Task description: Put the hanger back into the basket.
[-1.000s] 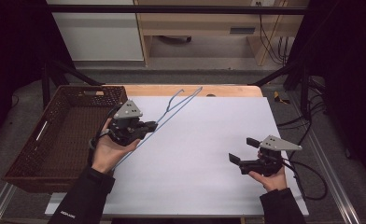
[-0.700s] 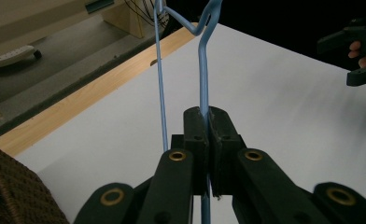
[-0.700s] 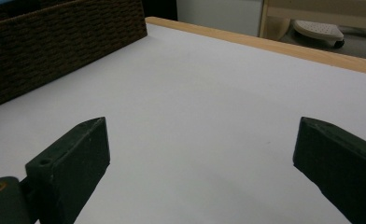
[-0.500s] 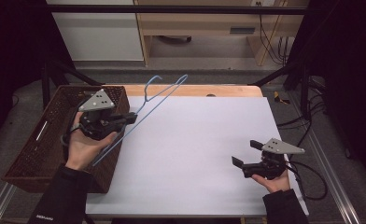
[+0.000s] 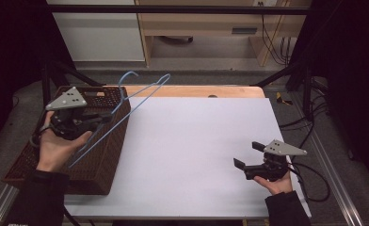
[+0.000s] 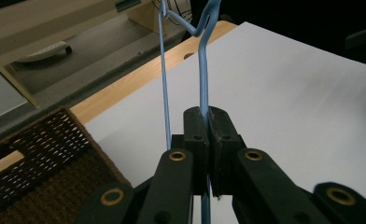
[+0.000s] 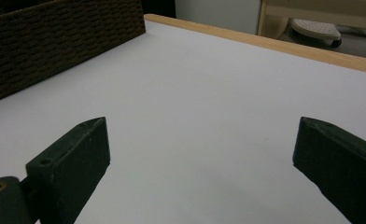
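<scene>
1. White table (image 5: 196,141) with wooden far edge; pale cabinets behind.
2. My left gripper (image 5: 100,120) clamps the blue hanger (image 5: 140,96) above the wicker basket (image 5: 102,155).
3. My right gripper (image 5: 248,155) gapes wide, holding nothing.

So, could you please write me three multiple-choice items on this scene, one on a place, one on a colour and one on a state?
1. Where is the left gripper?
A. above the wicker basket
B. flat on the white table top
C. beside the right gripper

2. What colour is the wire hanger?
A. red
B. light blue
C. black

3. How do the right gripper's jaws stand?
A. shut on the hanger
B. shut on nothing
C. open, with nothing between them

Answers:
1 A, as the high view shows the gripper and the hand over the basket at the table's left edge.
2 B, as the wire shows light blue in the high view and the left gripper view.
3 C, as the right gripper view shows the two jaws wide apart over bare table.
</scene>
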A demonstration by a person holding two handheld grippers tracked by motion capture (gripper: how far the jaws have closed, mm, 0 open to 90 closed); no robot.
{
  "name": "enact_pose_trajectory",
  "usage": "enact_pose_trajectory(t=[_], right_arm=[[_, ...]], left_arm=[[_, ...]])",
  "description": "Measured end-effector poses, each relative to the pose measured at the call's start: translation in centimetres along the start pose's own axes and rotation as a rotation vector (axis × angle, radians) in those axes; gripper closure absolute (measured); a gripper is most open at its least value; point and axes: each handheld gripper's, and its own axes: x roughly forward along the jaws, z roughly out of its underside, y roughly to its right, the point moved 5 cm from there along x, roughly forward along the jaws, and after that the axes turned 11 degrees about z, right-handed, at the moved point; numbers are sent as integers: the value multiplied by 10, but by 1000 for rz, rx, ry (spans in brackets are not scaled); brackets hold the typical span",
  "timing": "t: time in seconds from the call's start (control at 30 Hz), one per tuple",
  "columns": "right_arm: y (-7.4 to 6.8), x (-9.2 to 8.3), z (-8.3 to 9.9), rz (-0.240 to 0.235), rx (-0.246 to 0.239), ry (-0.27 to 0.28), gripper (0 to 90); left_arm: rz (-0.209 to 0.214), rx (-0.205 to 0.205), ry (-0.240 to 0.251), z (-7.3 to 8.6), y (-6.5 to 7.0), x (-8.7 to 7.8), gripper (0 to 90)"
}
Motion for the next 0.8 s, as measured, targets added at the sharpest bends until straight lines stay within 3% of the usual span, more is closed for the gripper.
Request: enact_pose_trajectory(t=[0.37,0.8], right_arm=[[0,1,1,2,-5,-6,44],[1,1,1,3,-7,-1,43]], left_arm=[[-54,-6,11,16,-29,-43,873],[-72,-64,-3,43,-60,-68,872]])
